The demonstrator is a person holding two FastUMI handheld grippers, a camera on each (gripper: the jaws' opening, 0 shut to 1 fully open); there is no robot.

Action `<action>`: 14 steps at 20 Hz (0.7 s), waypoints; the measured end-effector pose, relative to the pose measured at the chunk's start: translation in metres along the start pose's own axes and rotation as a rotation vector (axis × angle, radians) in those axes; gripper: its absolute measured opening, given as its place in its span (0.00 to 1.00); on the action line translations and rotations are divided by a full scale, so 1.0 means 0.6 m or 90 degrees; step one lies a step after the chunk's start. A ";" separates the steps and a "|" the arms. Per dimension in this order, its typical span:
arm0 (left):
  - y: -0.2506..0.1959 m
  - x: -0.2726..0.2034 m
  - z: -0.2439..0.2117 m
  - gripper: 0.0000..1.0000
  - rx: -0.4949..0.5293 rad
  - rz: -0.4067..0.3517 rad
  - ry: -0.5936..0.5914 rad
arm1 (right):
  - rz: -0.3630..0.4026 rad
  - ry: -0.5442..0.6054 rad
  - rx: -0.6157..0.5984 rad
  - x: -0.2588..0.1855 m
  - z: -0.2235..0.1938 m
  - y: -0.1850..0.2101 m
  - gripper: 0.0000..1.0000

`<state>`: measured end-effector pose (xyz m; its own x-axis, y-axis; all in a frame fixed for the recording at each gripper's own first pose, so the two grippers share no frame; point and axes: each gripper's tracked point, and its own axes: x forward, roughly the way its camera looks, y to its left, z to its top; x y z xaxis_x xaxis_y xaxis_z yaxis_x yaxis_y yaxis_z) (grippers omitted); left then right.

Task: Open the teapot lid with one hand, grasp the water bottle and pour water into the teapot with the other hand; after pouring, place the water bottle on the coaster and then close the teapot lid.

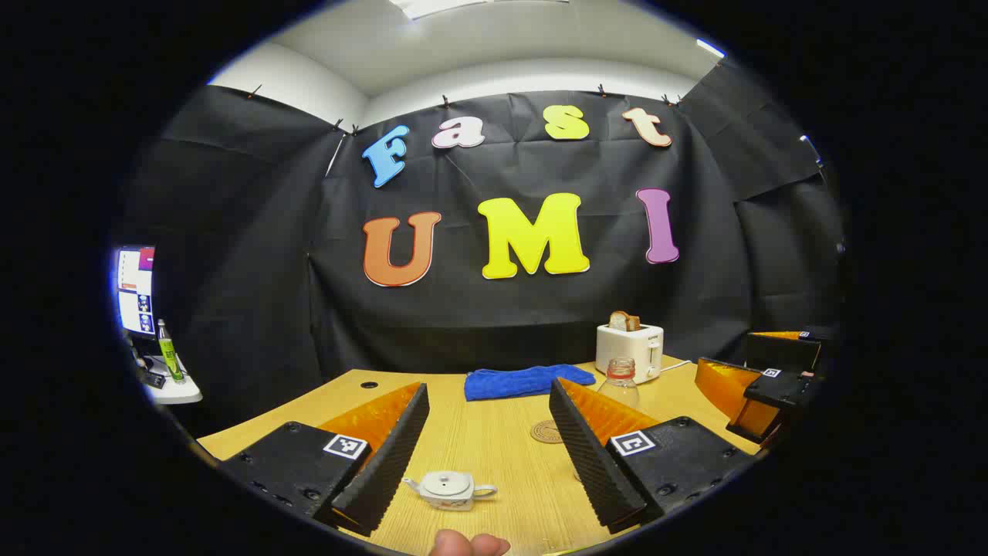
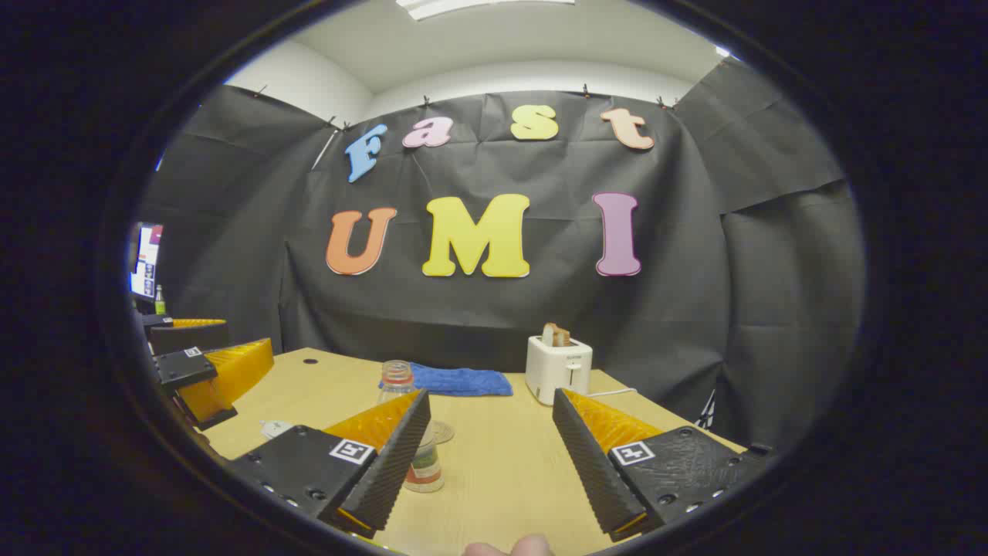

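on the table (image 1: 494,448), teapot (image 1: 451,489) lidded between the left gripper (image 1: 488,455)'s wide fingers, bottle (image 2: 409,432) just beside the right gripper (image 2: 488,455)'s wide fingers, coaster (image 1: 546,431) bare, each set for its own hand.

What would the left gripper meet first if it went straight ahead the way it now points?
Probably the teapot: it sits on the table between the open left gripper fingers, lid still on. Depth is hard to judge; a higher path would pass toward the coaster.
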<state>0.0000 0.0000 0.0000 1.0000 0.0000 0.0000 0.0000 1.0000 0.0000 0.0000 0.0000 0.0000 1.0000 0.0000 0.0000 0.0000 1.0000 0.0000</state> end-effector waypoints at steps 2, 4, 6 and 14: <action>0.002 0.002 -0.007 0.98 -0.004 0.002 0.006 | 0.004 0.002 0.005 0.000 0.000 0.003 0.97; 0.007 0.002 -0.004 0.98 -0.005 0.006 0.005 | 0.005 0.000 0.012 -0.001 0.002 0.003 0.98; 0.010 0.001 -0.002 0.98 -0.007 0.008 0.003 | 0.006 -0.001 0.013 -0.001 0.003 0.003 0.93; 0.011 0.002 0.003 0.98 -0.012 0.006 -0.001 | 0.001 -0.011 0.014 -0.002 0.012 0.000 0.97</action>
<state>0.0010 0.0065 0.0018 1.0000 0.0094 0.0011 -0.0093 0.9998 -0.0190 -0.0013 0.0002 0.0072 0.9998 0.0013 0.0180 -0.0018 0.9997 0.0225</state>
